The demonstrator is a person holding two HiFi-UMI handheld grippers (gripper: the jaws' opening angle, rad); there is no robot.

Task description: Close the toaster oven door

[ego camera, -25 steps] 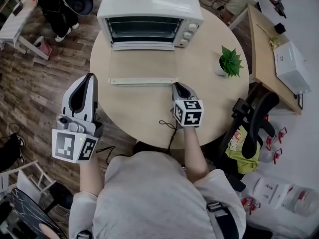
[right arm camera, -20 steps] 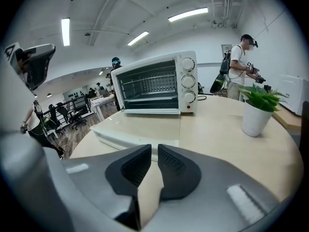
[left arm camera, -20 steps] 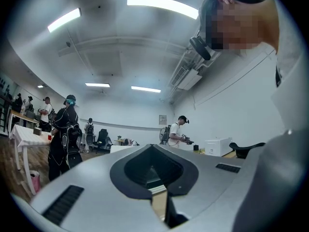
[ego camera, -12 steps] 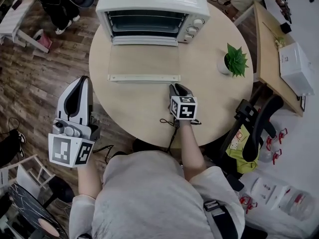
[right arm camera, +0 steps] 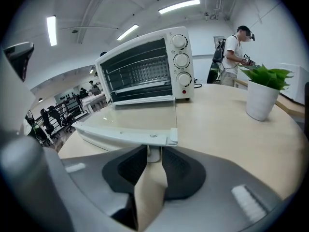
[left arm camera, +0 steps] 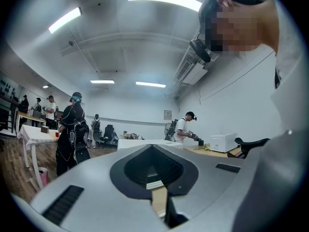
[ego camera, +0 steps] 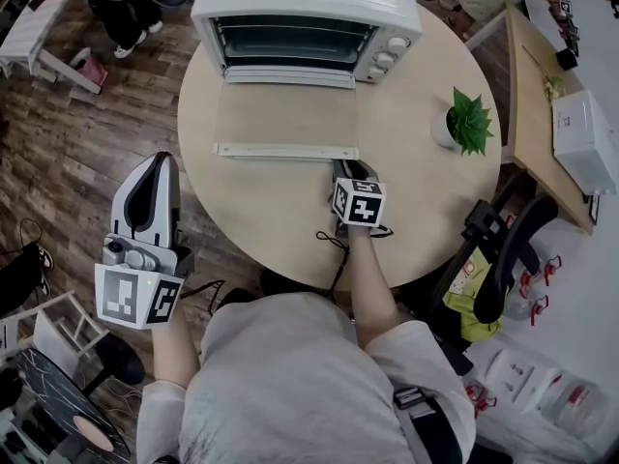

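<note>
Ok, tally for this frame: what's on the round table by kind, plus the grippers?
toaster oven: 1
potted plant: 1
grippers: 2 (left gripper beside the table, right gripper closed on the door handle)
Total: 4

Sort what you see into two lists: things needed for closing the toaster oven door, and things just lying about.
Needed: toaster oven, open door, door handle, right tool.
Lying about: potted plant, black cable, idle left tool.
</note>
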